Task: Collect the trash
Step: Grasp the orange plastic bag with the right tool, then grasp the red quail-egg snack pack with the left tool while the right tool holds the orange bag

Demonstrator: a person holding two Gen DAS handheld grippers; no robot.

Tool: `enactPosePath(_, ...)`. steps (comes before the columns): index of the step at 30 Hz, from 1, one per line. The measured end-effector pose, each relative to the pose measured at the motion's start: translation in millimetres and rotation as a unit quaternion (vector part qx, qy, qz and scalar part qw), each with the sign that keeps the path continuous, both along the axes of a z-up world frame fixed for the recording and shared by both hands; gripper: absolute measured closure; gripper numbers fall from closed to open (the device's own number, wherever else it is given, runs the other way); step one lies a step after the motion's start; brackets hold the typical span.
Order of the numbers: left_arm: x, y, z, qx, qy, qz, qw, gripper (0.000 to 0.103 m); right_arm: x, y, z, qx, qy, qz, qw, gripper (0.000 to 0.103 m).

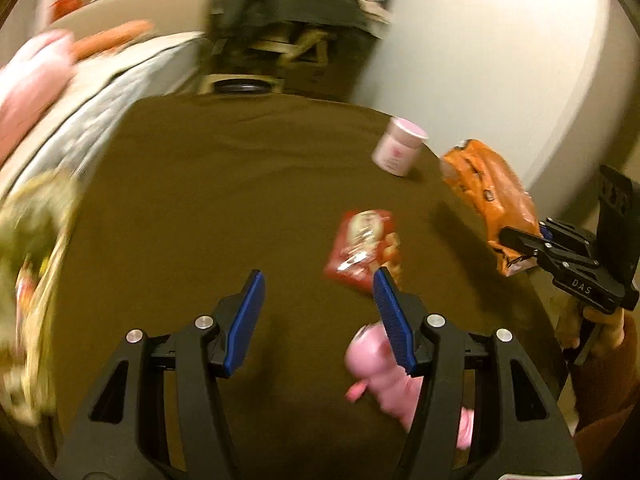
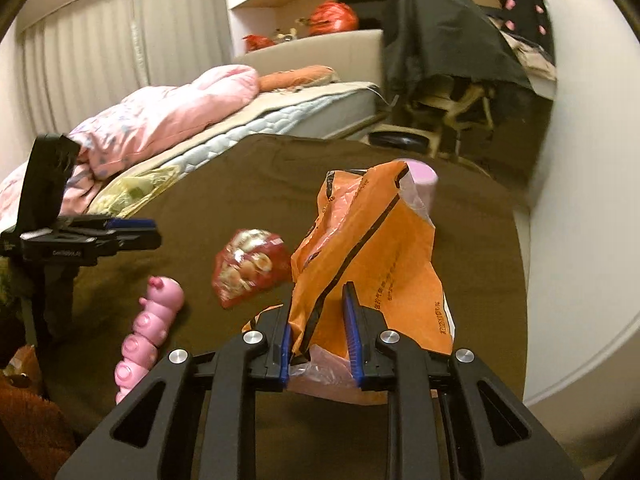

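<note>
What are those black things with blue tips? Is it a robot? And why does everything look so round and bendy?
It isn't a robot. A person holds a grabbing tool in each hand, and each tool has a small camera with a rounded lens, which bends the picture. One picture looks along the left claw, which is open and holds nothing. The other looks along the right claw, which pinches an orange plastic bag. On the brown cloth lie a red snack packet, a pink caterpillar toy and a pink cup. You can even see the person's hand holding the right tool in the left picture.
</note>
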State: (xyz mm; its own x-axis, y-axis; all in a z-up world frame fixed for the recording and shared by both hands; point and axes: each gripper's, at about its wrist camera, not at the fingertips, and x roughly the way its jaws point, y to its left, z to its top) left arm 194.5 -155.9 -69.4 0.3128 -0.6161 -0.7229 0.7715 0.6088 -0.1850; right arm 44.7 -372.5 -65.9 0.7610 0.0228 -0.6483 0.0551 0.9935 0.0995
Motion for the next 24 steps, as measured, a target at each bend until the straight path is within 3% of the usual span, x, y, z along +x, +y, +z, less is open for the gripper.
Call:
enactPosePath(2,0,-22,-1,0.020,-0.012,-0.038,0.9990,0.045,-4,-6,-9,0.006,0.008,-0.012,1.000,0.082)
enactPosePath(5,-9,-58,-6,0.067,-0.065,-0.083,0.9921,0.045,-9,-15,-18,0.011,0.012,-0.030,0.999,0.082)
enactPosePath(10,-7,-90,-19,0.110,-0.068,-0.086,0.9878,0.045,-16,-21,-24,0.032,0.006,-0.037,0.999,0.082)
enactPosePath(13,3,-96,-26,0.113,-0.035,-0.075,0.9902,0.045,-14,-18,-26,0.031,0.006,-0.032,0.999,0.082)
enactPosePath(15,7,-95,-30,0.110,-0.015,-0.073,0.9911,0.057,-13,-15,-28,0.029,0.007,-0.027,0.999,0.082)
enactPosePath(16,7,-92,-31,0.108,-0.011,-0.073,0.9914,0.057,-13,-13,-28,0.029,0.008,-0.023,0.999,0.082)
enactPosePath(18,9,-85,-30,0.099,-0.004,-0.067,0.9928,0.061,-10,-10,-30,0.031,0.011,-0.013,0.999,0.082)
enactPosePath(20,10,-78,-28,0.090,0.004,-0.058,0.9942,0.073,-6,-4,-30,0.031,0.012,-0.002,0.999,0.082)
enactPosePath(24,10,-53,-15,0.072,-0.004,-0.017,0.9973,0.081,0,10,-29,0.018,0.014,0.022,0.999,0.082)
